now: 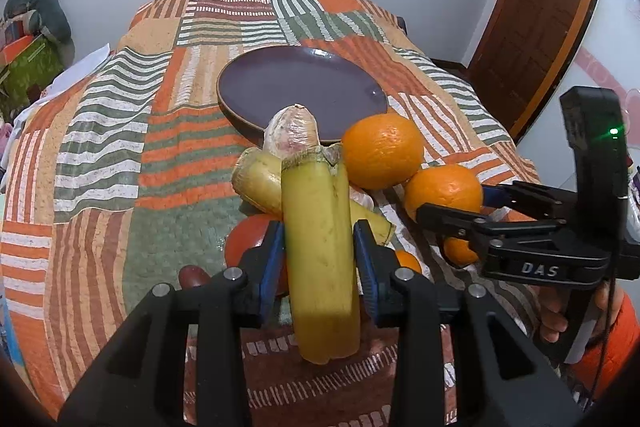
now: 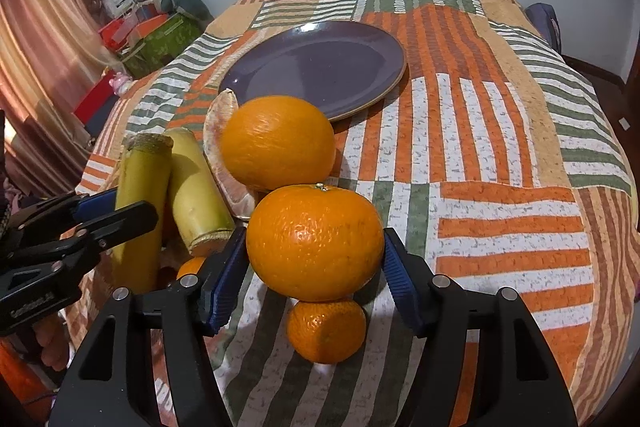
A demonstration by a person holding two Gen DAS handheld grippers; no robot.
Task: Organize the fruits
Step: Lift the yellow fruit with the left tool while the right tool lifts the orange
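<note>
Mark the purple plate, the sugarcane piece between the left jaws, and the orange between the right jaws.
purple plate [image 1: 280, 83]: left wrist view, bare centre.
sugarcane piece [image 1: 318, 247]: left wrist view, mid-length of its yellow side.
orange [image 2: 316, 243]: right wrist view, middle of its peel.

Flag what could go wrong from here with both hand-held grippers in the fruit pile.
1. The left hand-held gripper straddles a sugarcane piece that leans on a second piece; lifting it may topple that one.
2. The right hand-held gripper brackets an orange resting against a larger orange and a small mandarin; either may roll.
3. Both grippers work close together and could collide heading to the purple plate.
</note>
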